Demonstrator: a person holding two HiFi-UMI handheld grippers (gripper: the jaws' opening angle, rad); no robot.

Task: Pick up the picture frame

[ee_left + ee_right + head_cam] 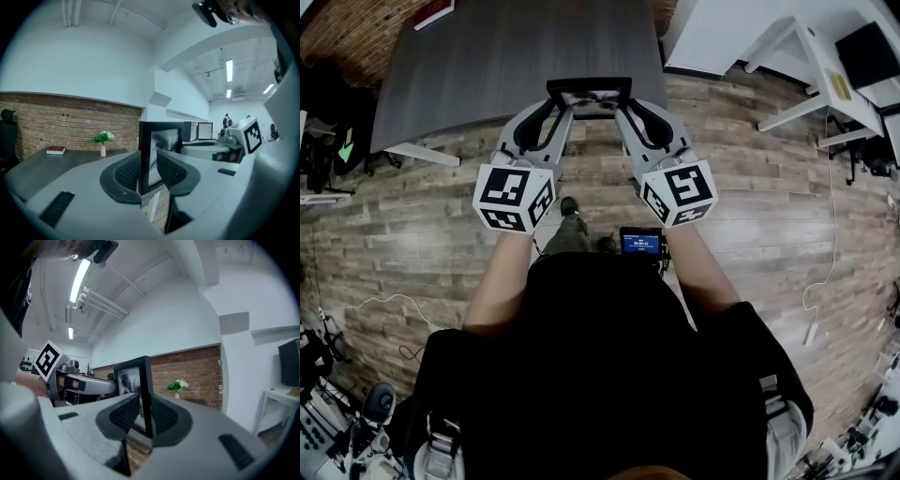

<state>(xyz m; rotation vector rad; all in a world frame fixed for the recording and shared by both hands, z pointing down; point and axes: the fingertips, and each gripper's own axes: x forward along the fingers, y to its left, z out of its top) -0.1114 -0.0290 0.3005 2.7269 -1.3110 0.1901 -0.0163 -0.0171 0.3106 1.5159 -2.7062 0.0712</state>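
The person holds the frame (589, 97) with both tongs. The left tongs (149, 174) are shut tight on the frame's left side. Their black pads (126, 173) press on the front and the back of that edge. The right tongs (144, 416) are shut tight on the frame's right side in the same way. The frame is black and stands upright between the two tongs. It has a grey photo in it.

In the head view, the frame is at the near edge of the dark worktop (487, 66), out in front of the person. In the left gripper view, the wood floor (769, 216) shows under the frame's bottom edge. I cannot tell if any part of the frame touches the worktop.

Far back on the worktop stands a small vase with flowers (103, 140). A red book (56, 150) lies near it. Both are close to the brick wall (56, 119) and well apart from the frame. A small screen (640, 242) glows blue on the floor by the person's feet.
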